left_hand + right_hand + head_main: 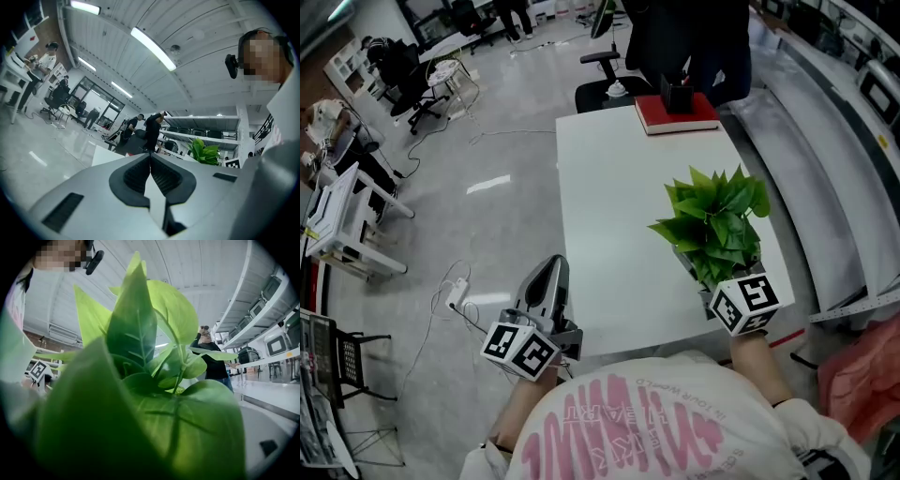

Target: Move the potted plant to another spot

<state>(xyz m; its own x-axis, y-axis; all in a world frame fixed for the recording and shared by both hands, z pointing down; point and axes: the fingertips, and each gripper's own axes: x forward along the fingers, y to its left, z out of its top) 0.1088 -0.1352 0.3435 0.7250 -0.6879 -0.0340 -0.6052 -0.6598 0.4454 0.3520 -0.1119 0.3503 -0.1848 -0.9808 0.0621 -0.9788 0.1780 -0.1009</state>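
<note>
The potted plant [715,220], a bunch of broad green leaves, stands near the front right corner of the white table [609,187]. Its pot is hidden under the leaves. My right gripper [727,292] reaches in at the plant's near side, its marker cube [746,303] just below the foliage. In the right gripper view the leaves [140,380] fill the frame and cover both jaws. My left gripper [551,267] hangs off the table's left front edge, over the floor. Its jaws are pressed together with nothing between them [150,161]. The plant [204,152] shows far off to its right.
A red book [675,114] with a black object [678,94] on top lies at the table's far end. A black chair [605,84] and a standing person [684,37] are behind it. Cables [455,295] lie on the floor at the left. Metal shelving [825,141] runs along the right.
</note>
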